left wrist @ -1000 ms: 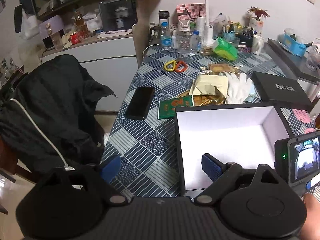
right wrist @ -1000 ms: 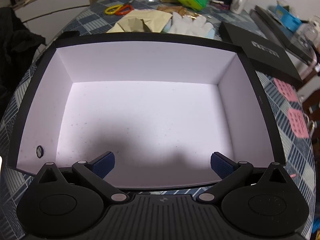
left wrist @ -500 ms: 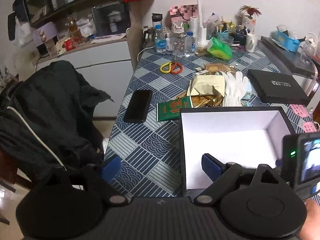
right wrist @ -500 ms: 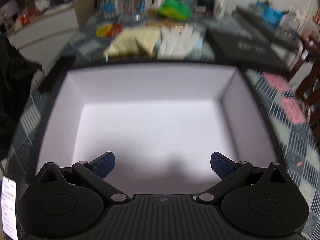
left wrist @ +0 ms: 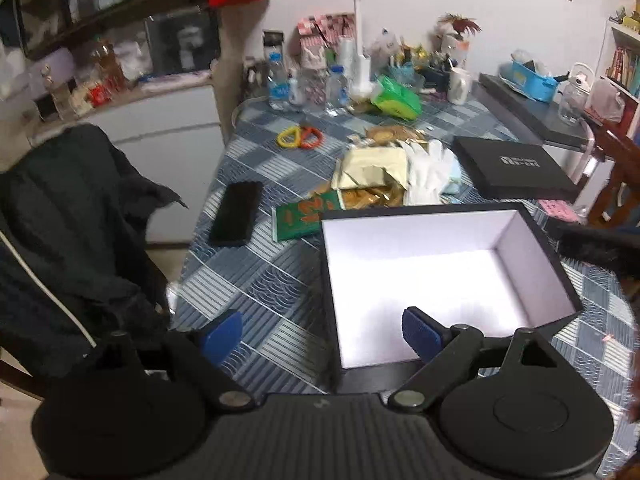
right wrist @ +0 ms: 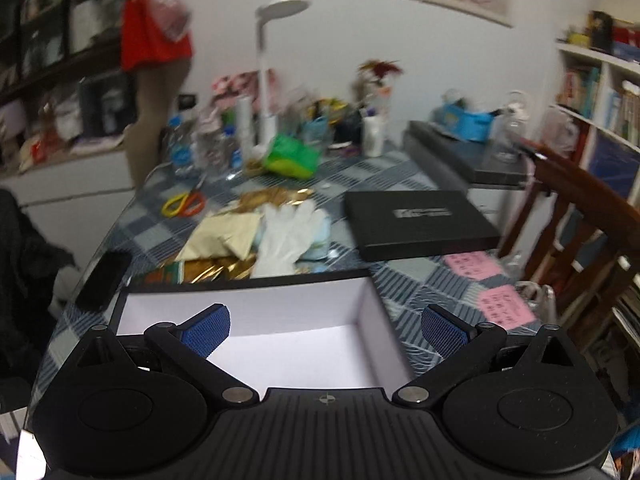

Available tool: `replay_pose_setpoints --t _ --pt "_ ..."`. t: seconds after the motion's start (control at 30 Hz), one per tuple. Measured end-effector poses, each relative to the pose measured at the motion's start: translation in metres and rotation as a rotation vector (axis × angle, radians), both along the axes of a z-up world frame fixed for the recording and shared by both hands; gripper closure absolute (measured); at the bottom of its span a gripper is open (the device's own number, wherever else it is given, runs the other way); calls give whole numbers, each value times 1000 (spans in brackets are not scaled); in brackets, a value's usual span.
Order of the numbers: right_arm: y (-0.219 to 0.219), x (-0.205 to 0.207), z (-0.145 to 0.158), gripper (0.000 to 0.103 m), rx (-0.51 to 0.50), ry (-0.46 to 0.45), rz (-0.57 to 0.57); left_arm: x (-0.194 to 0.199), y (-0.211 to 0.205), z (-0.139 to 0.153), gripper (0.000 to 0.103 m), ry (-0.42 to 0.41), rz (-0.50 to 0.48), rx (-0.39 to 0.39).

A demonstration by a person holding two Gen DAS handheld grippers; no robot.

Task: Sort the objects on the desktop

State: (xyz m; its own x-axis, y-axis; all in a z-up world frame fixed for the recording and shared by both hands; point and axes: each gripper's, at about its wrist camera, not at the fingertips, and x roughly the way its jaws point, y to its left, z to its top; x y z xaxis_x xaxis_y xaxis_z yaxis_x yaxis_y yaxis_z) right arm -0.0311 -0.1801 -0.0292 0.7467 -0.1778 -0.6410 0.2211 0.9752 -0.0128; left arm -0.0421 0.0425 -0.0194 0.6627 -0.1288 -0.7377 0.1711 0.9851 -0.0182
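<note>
An open black box with a white inside [left wrist: 412, 240] [right wrist: 248, 320] stands on the patterned table, nothing in it. My left gripper [left wrist: 320, 332] hovers open over its near left corner. My right gripper [right wrist: 324, 330] hangs open above the box's near side. Beyond the box lie a black phone [left wrist: 236, 212] [right wrist: 104, 280], a green packet [left wrist: 304, 216], gold wrappers [left wrist: 372, 196], a beige envelope [left wrist: 372, 164] [right wrist: 224, 232], white gloves [left wrist: 428, 168] [right wrist: 288, 232] and yellow-orange scissors [left wrist: 300, 136] [right wrist: 184, 204]. The black box lid [left wrist: 516, 168] [right wrist: 416, 224] lies at the right.
Bottles [left wrist: 280, 88], a green bag [left wrist: 396, 96], a white lamp [right wrist: 266, 80] and cups crowd the table's far end. A chair draped with a dark jacket [left wrist: 68, 240] stands on the left, a wooden chair [right wrist: 580, 220] on the right. Pink notes [right wrist: 504, 304] lie near the right edge.
The right gripper has risen and tilted up from deep inside the box, so it now looks across the table. The left gripper has pulled back slightly. Both remain open.
</note>
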Motion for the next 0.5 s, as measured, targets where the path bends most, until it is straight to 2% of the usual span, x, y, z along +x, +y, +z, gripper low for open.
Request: replay_pose_setpoints --t 0.1,0.17,0.4,0.5 --pt "-18 -10 2 0 119 -21 28 -4 1 3 0 -25 -11 -8" --pt "-22 -13 5 0 161 -23 46 -7 2 4 0 -41 -18 -14" --pt "-11 -8 29 0 103 -61 75 -16 6 11 0 -99 -43 -34" --pt "-10 4 42 0 106 -46 107 -14 5 15 0 -87 -36 -32"
